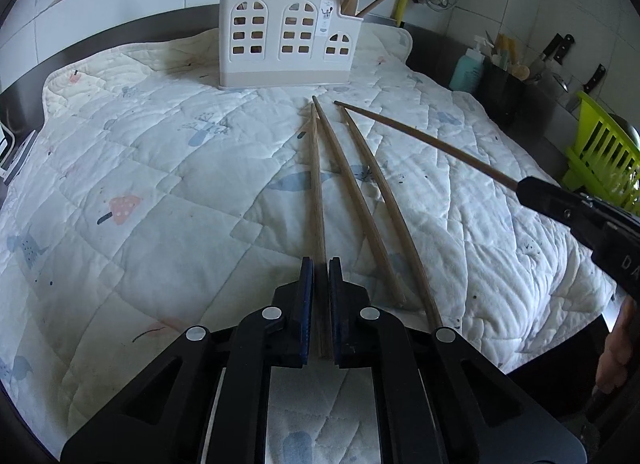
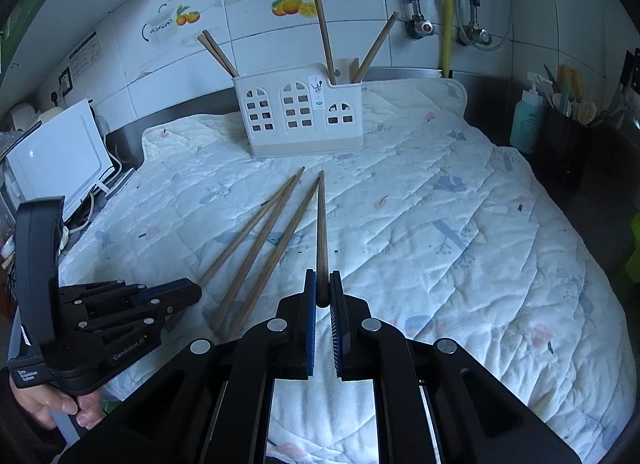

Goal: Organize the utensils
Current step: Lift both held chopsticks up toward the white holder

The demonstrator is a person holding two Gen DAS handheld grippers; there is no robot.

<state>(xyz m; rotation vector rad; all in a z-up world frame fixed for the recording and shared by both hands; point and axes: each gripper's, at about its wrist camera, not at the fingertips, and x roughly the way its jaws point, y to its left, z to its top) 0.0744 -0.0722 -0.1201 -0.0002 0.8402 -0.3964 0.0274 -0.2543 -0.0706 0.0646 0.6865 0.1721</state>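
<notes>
White plastic utensil holder with arched window cutouts stands at the back of the quilted white mat, two wooden chopsticks in its left compartment, two in its right. Each gripper's jaws are clenched on a brown wooden chopstick, left gripper and right gripper, tips pointing toward the holder. Two more chopsticks lie between them, lengthwise.

My two views are lit by cool, even daylight. The quilt looks bright, almost washed out, with only soft shadows under the chopsticks. The wall tiles show faint glare. Edges bend strongly and fade into black corners. Nothing shows motion blur.
</notes>
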